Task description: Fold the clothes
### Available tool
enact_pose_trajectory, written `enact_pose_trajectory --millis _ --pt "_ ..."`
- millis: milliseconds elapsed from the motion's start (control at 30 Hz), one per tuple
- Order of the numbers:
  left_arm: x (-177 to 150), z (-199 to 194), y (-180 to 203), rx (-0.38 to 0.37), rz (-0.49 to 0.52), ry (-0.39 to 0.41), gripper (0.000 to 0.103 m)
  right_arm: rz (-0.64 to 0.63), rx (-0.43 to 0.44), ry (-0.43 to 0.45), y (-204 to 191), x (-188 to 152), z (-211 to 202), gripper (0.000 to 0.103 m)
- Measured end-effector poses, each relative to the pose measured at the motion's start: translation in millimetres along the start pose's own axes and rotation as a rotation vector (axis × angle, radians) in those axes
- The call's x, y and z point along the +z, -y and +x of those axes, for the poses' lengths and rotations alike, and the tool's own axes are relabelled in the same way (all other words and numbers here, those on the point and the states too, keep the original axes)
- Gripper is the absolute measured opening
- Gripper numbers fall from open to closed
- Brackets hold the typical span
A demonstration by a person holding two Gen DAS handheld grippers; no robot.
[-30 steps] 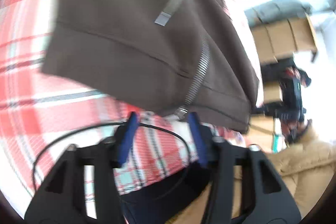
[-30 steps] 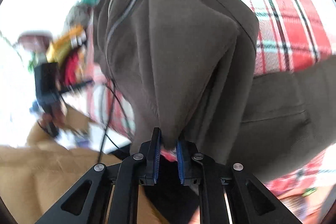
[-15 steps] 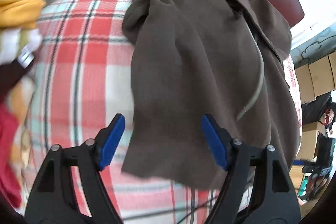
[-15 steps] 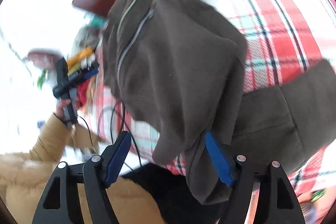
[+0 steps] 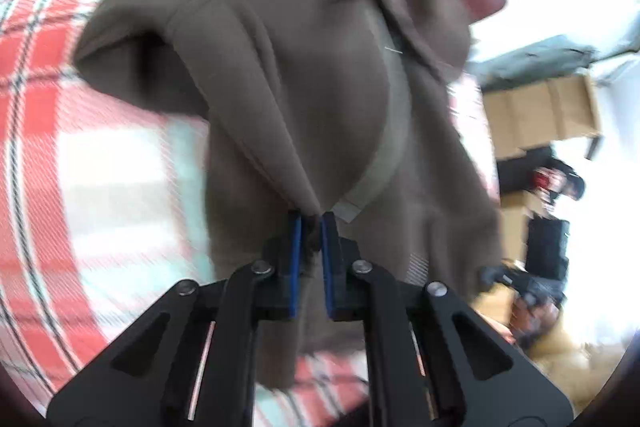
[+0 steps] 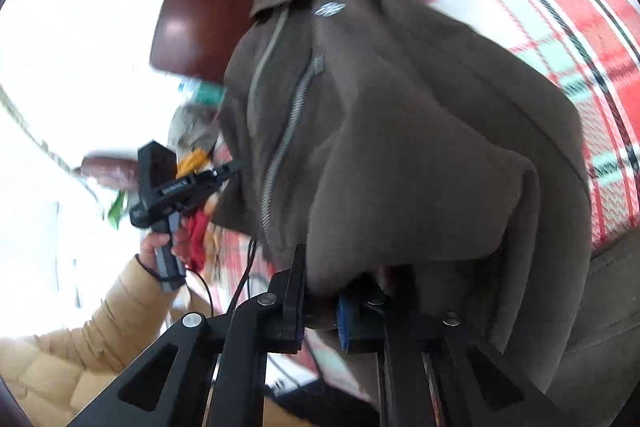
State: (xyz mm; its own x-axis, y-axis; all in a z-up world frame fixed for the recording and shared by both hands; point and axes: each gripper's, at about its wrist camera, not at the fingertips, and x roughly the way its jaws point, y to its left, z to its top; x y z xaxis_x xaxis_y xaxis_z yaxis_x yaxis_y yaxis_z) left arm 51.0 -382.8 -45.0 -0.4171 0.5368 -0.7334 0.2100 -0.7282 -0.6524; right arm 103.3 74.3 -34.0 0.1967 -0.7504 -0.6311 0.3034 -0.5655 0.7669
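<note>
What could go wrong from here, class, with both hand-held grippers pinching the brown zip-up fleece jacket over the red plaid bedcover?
1. The left hand-held gripper pinches only a thin fold of the brown zip-up fleece jacket; it may slip out.
2. The right hand-held gripper grips bunched fabric, so the fold may come out uneven.
3. The open metal zipper could snag.
</note>
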Motion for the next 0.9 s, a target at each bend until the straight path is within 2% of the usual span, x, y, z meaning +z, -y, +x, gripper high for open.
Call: enact_pose_trajectory --millis 33,133,167,200,233,333,367,400,433,467,500,533,567,667,733,800,833,867,900 --pt "-11.8 -2.7 6.3 -0.038 0.003 -0.017 0.007 -0.022 0.001 -0.010 -5.0 -1.1 -6.4 0.010" --pt "-48.1 -9.4 23.9 -0.159 0.003 -0.073 0.006 -0.043 -0.037 -0.041 -8.0 -8.4 -31.7 0.009" --pt "-57.9 -4.9 30.4 -0.171 0.014 -0.095 0.006 -0.037 -0.052 -0.047 -5.2 -10.3 -38.7 0.008" --pt "-67.6 0.5 35.6 -0.150 0.025 -0.115 0.006 -0.042 -0.099 -0.050 -3.5 -11.5 -43.4 0.008" --pt "-72.8 -0.3 34.7 -0.131 0.020 -0.099 0.006 -0.053 -0.164 -0.052 -2.4 -12.4 -46.8 0.005" --pt "-79.9 -8.3 26.9 -0.057 -0.012 -0.023 0.007 -0.137 -0.366 -0.053 -10.6 -13.0 -53.0 0.018" --pt "-75.3 -13.0 25.0 -0.005 -0.013 0.015 0.008 -0.167 -0.394 -0.036 -17.4 -12.2 -56.0 0.029" --pt "-70.2 -17.9 23.5 0.050 -0.010 0.055 0.008 -0.212 -0.386 -0.027 -29.8 -11.0 -53.8 0.041" --pt "-65.1 -24.6 21.3 0.093 -0.002 0.084 0.018 -0.265 -0.357 -0.023 -45.5 -9.7 -48.5 0.043" --pt "-58.2 -29.0 18.8 0.141 0.009 0.103 0.049 -0.318 -0.328 -0.020 -61.3 -8.3 -43.3 0.045" --pt "-51.0 -32.9 16.3 0.190 0.020 0.120 0.069 -0.371 -0.298 -0.016 -77.0 -7.0 -38.0 0.049" --pt "-42.7 -37.1 12.0 0.257 0.028 0.145 0.094 -0.423 -0.268 -0.012 -92.8 -5.6 -32.8 0.052" --pt "-33.1 -40.2 7.9 0.302 0.040 0.180 0.094 -0.476 -0.238 -0.008 -108.5 -4.3 -27.5 0.055" --pt "-6.0 -22.8 1.4 0.314 0.078 0.148 0.094 -0.488 -0.103 -0.050 -129.6 -3.1 -7.7 0.059" --pt "12.3 6.6 4.7 0.316 0.097 0.104 0.094 -0.476 -0.090 -0.065 -133.2 -1.2 2.6 0.059" --pt "30.4 32.3 -7.4 0.279 0.072 0.046 0.094 -0.442 -0.091 -0.070 -129.8 0.6 10.0 0.061" --pt "30.3 43.7 -8.4 0.254 0.067 0.023 0.081 -0.423 -0.092 -0.071 -127.3 1.5 13.3 0.062" --pt "29.1 52.7 -12.5 0.242 0.052 -0.005 0.038 -0.403 -0.094 -0.072 -124.9 2.4 16.6 0.062" --pt "27.8 61.3 -17.2 0.232 0.035 -0.035 0.020 -0.384 -0.095 -0.074 -122.5 3.2 19.9 0.062"
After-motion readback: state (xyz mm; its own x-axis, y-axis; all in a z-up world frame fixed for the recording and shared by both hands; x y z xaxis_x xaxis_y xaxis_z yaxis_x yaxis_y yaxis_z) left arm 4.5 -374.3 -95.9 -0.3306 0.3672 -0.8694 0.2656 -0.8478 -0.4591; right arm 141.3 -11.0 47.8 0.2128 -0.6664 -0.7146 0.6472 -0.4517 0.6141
